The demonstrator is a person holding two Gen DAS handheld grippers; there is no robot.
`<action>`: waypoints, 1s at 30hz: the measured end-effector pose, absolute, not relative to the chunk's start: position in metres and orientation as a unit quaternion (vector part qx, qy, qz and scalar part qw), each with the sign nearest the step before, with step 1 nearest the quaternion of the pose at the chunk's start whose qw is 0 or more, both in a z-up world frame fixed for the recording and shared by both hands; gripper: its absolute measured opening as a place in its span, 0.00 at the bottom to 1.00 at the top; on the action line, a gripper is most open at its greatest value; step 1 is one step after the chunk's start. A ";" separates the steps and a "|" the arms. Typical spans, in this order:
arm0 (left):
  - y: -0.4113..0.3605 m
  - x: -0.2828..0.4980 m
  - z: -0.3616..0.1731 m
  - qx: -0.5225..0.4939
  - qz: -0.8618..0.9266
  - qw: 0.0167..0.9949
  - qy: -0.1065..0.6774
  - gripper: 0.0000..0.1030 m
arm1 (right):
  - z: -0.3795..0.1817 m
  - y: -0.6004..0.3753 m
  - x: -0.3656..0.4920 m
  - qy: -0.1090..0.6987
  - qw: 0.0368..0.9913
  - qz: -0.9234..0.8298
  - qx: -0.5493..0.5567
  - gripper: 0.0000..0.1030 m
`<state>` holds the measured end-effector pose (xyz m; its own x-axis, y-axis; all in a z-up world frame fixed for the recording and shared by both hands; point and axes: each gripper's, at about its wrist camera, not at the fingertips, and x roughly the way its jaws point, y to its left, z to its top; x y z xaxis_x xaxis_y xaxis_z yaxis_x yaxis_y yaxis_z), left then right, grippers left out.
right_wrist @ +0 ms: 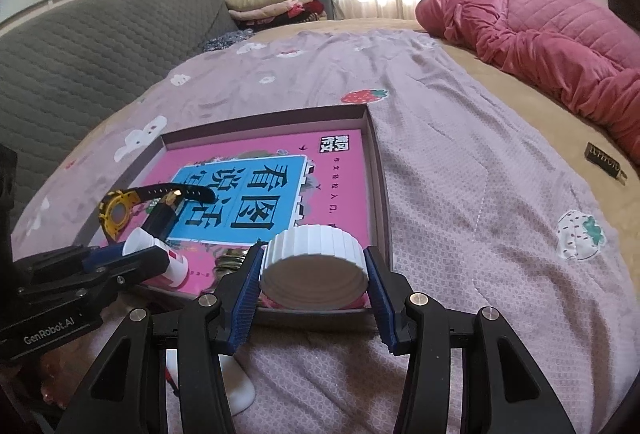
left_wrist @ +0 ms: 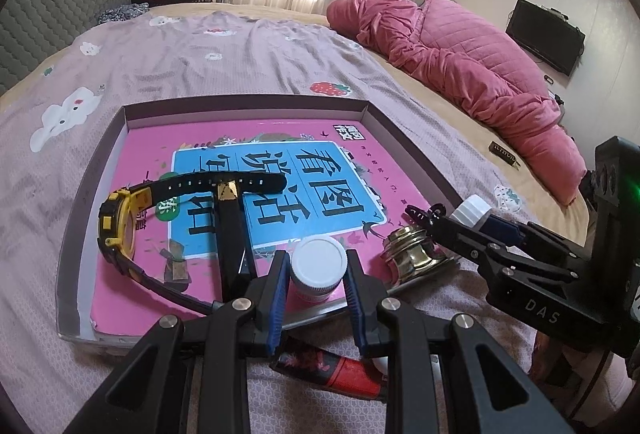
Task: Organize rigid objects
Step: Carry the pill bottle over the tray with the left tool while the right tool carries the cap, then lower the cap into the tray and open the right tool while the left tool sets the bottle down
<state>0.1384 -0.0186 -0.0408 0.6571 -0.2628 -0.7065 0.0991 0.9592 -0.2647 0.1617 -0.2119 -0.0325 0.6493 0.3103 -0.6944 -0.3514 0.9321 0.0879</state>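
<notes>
My left gripper (left_wrist: 318, 266) is shut on a small white-capped bottle (left_wrist: 318, 262) with a pink label, held over the near edge of a shallow box tray (left_wrist: 248, 104). In the tray lie a pink book (left_wrist: 148, 154), a yellow-and-black watch (left_wrist: 116, 230) and a black stick with a gold tip (left_wrist: 230, 230). A brass bell-shaped piece (left_wrist: 412, 254) sits at the tray's near right corner. My right gripper (right_wrist: 314, 262) is shut on a jar with a white ribbed lid (right_wrist: 316, 266), over the tray's near rim (right_wrist: 376, 170). The left gripper (right_wrist: 148, 254) with its bottle (right_wrist: 160, 254) shows at the left.
The tray rests on a lilac bedspread (left_wrist: 240, 62). A bunched pink quilt (left_wrist: 460, 62) lies at the right, with a small dark box (left_wrist: 503, 153) near it. A red tube (left_wrist: 348, 374) and a white object (right_wrist: 240, 386) lie under the grippers. A grey padded headboard (right_wrist: 80, 66) stands left.
</notes>
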 end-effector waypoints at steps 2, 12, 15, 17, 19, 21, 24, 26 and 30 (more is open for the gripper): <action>-0.018 0.138 -0.041 -0.103 -0.100 0.904 0.402 0.27 | -0.032 -0.212 0.161 0.378 0.907 0.181 -0.027 0.50; -0.017 0.137 -0.041 -0.103 -0.100 0.903 0.404 0.27 | -0.033 -0.216 0.159 0.379 0.907 0.181 -0.022 0.50; -0.017 0.137 -0.041 -0.104 -0.101 0.903 0.404 0.27 | -0.033 -0.216 0.158 0.380 0.907 0.182 -0.020 0.50; -0.016 0.137 -0.042 -0.103 -0.101 0.903 0.405 0.27 | -0.034 -0.216 0.159 0.380 0.907 0.182 -0.019 0.50; -0.016 0.138 -0.042 -0.101 -0.101 0.902 0.407 0.27 | -0.034 -0.216 0.159 0.379 0.907 0.182 -0.021 0.50; -0.017 0.138 -0.042 -0.101 -0.100 0.902 0.409 0.27 | -0.034 -0.216 0.158 0.379 0.907 0.182 -0.021 0.50; -0.017 0.139 -0.042 -0.102 -0.101 0.899 0.413 0.27 | -0.034 -0.215 0.159 0.379 0.907 0.183 -0.018 0.51; -0.018 0.138 -0.042 -0.102 -0.102 0.898 0.416 0.27 | -0.034 -0.215 0.159 0.379 0.907 0.183 -0.017 0.51; -0.018 0.137 -0.042 -0.100 -0.104 0.896 0.419 0.27 | -0.033 -0.215 0.159 0.379 0.907 0.184 -0.017 0.52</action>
<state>0.1373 -0.0184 -0.0422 0.6270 -0.2693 -0.7310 0.1021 0.9587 -0.2656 0.1587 -0.2153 -0.0326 0.6457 0.3208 -0.6929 -0.3465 0.9318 0.1085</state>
